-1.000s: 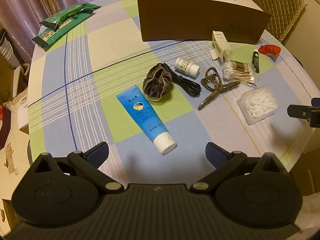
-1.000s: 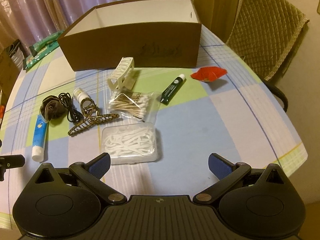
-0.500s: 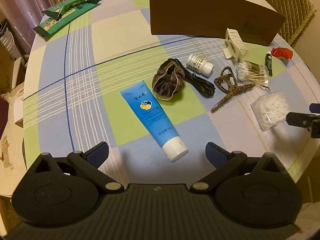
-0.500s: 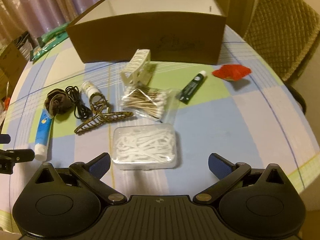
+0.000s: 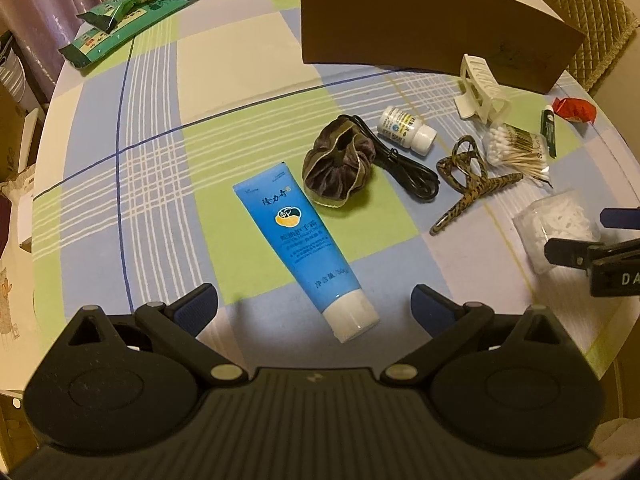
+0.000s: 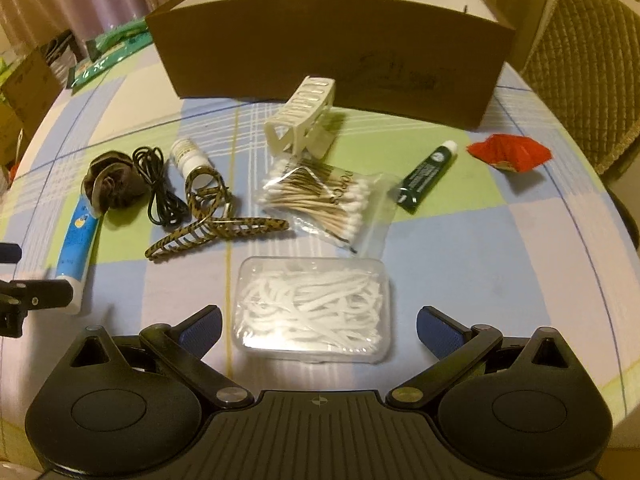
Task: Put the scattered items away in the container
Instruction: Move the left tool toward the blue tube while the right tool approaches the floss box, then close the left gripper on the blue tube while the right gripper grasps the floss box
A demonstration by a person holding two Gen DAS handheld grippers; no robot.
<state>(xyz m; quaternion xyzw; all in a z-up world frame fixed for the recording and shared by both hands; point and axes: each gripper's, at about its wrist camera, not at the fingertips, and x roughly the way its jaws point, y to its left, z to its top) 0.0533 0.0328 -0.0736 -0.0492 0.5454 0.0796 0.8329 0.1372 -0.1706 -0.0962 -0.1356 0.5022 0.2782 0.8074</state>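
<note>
We hold both grippers over the checked tablecloth (image 5: 224,92), and nothing is in either of them. Our left gripper (image 5: 314,309) has its jaws spread wide, the white cap of the blue tube (image 5: 298,240) lying between the fingertips, untouched. Our right gripper (image 6: 319,328) is just as wide apart, straddling the near end of the clear floss box (image 6: 314,310) without touching it.

From the right wrist view, the brown box (image 6: 332,60) stands at twelve o'clock, open at the top. Just in front of it the white claw clip (image 6: 301,120) stands tilted. Below that lies the swab bag (image 6: 324,204), and at two o'clock the green tube (image 6: 426,176), with the red packet (image 6: 510,152) beyond it, apart. At ten o'clock we see the leopard clip (image 6: 212,224), its loop touching the small white bottle (image 6: 188,158); next left come the black cable (image 6: 160,192) and the brown scrunchie (image 6: 112,184), which rests against the blue tube's flat end.

In the left wrist view, two green packs (image 5: 128,20) lie at eleven o'clock, well apart from everything else. The right gripper's fingers (image 5: 576,254) show at three o'clock beside the floss box.
</note>
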